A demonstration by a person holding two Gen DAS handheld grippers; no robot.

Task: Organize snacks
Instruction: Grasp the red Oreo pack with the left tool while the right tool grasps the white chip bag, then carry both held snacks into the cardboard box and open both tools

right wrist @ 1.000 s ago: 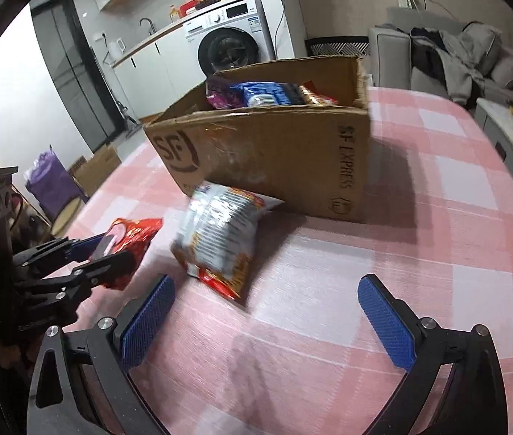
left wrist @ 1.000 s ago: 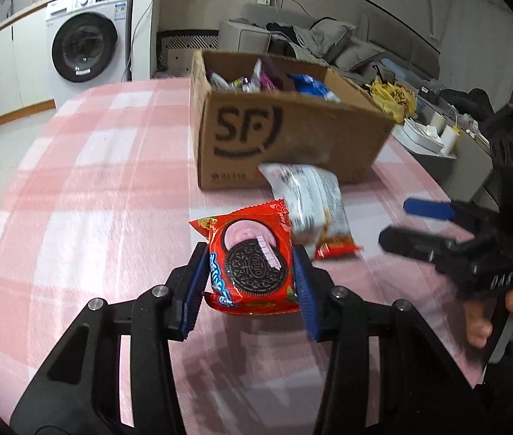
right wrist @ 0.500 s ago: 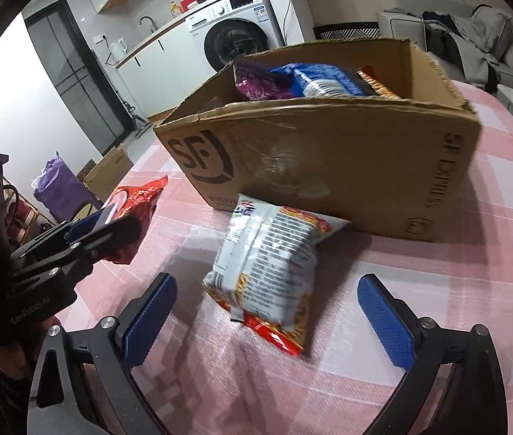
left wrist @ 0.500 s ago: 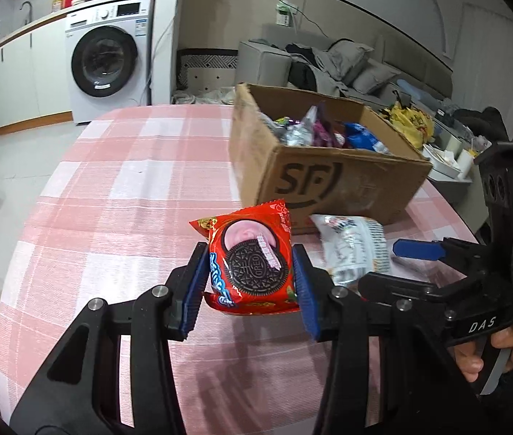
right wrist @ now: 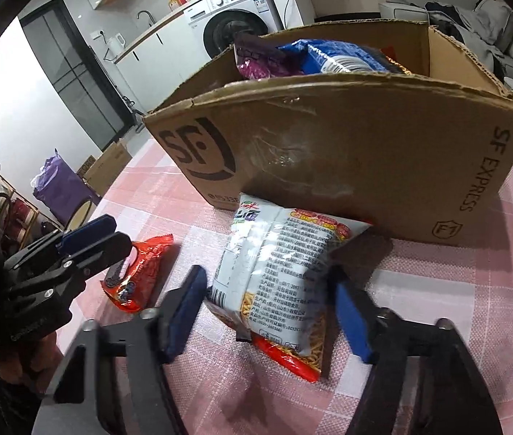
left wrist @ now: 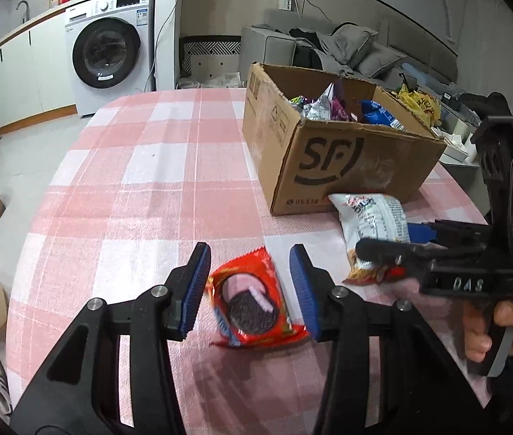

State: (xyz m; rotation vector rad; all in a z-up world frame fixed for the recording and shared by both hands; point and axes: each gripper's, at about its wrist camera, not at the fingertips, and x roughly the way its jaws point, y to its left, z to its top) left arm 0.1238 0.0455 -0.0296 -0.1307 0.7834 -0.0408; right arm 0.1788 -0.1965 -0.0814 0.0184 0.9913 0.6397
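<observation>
A moment ago my left tool (left wrist: pixel 249 253) clamped the red cookie packet (left wrist: pixel 252 304) upright between its blue pads. Its jaws have just been opening, and now the packet lies tilted on the pink checked tabletop (left wrist: pixel 129 199) between the pads. There is a clear gap at the left pad, so I have let it go.

My right tool (right wrist: pixel 267 275) stood spread wide before, with the white noodle packet (right wrist: pixel 274 264) lying ahead of it. Its jaws have just been closing. Now the pads sit against the packet's two long edges and I am grasping it. The packet's far end is just in front of the cardboard box (left wrist: pixel 347 166), near the side printed SF. My right hand (left wrist: pixel 503 326) shows on that tool's handle in the left view. The box also fills more of the right view than it did.

By count: two tools and two loose packets on the tabletop, one red and one white. There is one box holding several more snack packets, too jumbled for me to number. One washing machine (left wrist: pixel 107 54) stands behind.
</observation>
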